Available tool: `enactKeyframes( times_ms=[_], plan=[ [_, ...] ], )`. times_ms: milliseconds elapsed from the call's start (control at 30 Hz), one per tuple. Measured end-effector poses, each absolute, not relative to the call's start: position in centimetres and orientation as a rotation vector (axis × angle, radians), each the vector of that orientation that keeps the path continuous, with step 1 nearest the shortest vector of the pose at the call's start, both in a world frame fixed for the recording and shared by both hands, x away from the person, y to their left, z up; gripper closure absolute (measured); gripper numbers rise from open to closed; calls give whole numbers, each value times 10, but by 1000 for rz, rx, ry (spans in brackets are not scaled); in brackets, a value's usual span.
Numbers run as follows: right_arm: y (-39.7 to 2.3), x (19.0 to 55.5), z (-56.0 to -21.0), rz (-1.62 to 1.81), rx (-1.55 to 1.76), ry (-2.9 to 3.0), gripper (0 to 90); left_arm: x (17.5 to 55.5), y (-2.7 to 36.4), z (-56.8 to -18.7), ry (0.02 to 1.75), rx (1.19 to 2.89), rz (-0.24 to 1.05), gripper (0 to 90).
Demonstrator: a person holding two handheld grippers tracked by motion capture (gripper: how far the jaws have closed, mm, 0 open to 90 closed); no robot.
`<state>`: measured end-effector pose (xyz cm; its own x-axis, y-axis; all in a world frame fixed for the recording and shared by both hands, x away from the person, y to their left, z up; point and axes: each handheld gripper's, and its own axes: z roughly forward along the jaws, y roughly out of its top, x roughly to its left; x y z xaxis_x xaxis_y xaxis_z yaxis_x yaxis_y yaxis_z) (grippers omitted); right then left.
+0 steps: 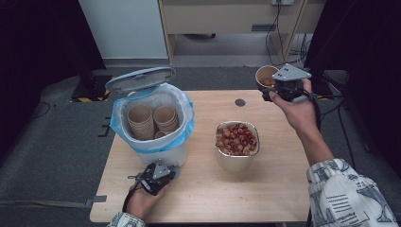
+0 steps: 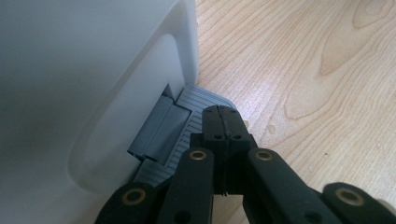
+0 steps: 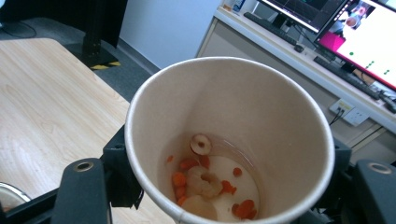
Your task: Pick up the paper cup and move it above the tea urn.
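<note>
1. Tongs in my right hand [image 1: 273,90] are clenched on a paper cup [image 1: 265,75], held upright above the far right corner of the counter [image 1: 203,189].
2. Seen from the right gripper view, the cup [image 3: 229,135] holds only a few scraps of fruit at the bottom, with its mouth facing up.
3. Left tongs [image 2: 219,122] are clenched on nothing, their tips pressing the grey pedal [image 2: 187,126] at the foot of the bin [image 1: 153,142].
4. With the pedal down, the lid [image 1: 140,78] stands tipped back and the bin's mouth is open; stacked cups [image 1: 152,120] already sit inside its blue liner.
5. What matters next, as I judge it: the bin lies to the left of the held cup, across the counter and lower, and the metal bowl [image 1: 237,142] of fruit sits between them.
6. Only my right hand can carry the cup there; my left is tied to the pedal, just beside the bin.
7. Since the cup's long axis is vertical, it should keep that way over the bowl, then nest into a stack.
</note>
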<state>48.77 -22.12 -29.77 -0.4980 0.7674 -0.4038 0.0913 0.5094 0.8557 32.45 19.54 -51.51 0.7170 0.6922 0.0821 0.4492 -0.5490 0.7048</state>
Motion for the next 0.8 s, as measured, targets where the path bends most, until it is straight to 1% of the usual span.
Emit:
enactKeyframes(
  times_ms=[800],
  plan=[
    [-206,487,-289,977,583,1916,299,324,195,-515,862,2245,465,899]
  ],
)
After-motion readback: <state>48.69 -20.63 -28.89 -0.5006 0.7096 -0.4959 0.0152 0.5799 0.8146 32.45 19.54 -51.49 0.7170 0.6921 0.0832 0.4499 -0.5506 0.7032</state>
